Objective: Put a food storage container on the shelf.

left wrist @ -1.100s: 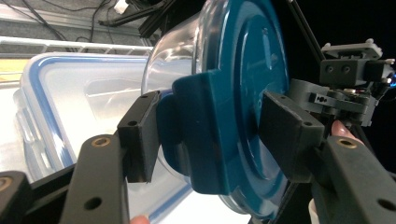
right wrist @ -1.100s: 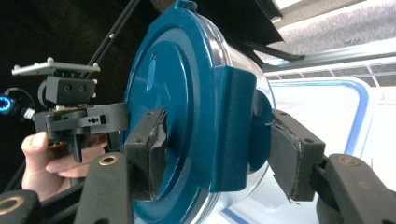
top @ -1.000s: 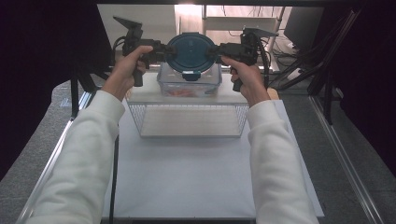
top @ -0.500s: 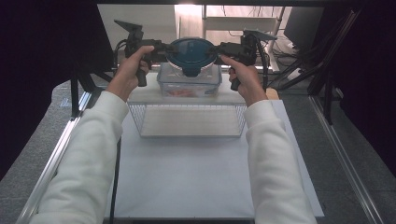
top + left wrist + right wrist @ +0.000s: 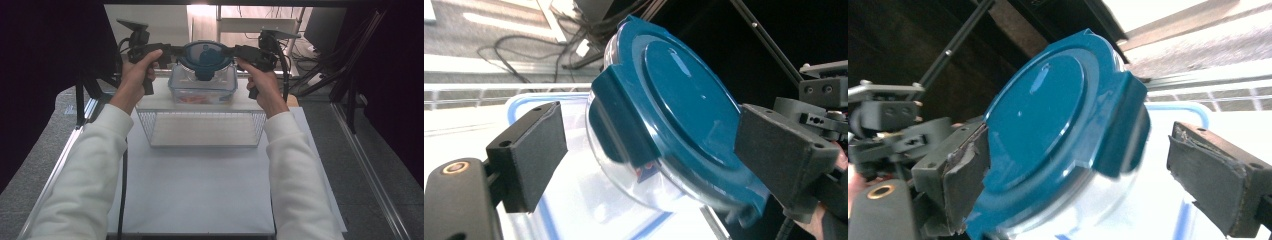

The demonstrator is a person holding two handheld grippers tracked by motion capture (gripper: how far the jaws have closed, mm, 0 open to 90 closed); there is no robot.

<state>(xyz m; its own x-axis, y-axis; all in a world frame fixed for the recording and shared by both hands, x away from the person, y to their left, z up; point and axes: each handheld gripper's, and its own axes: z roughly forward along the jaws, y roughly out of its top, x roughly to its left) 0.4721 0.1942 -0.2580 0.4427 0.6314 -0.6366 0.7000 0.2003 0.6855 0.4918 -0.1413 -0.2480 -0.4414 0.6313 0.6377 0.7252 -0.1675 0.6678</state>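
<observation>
Over the white table (image 5: pixel 200 190), the left gripper (image 5: pixel 176 50) and right gripper (image 5: pixel 234 50) have just been opening beside the tilted blue-lidded bowl (image 5: pixel 205 57), jaws wide, pads off it.

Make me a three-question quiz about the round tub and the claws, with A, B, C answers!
1. Where is the round tub?
A. over the clear box
B. on the floor
C. under the table

2. What colour is its lid?
A. red
B. blue-green
C. yellow

3. How is the left claw?
A. squeezed shut with nothing in it
B. open, with the lid between its jaws
C. holding a spoon

Answers:
1 A: the high view shows the round tub above the clear box.
2 B: the lid is blue-green.
3 B: the left claw has just been opening, and a gap shows beside one pad.
</observation>
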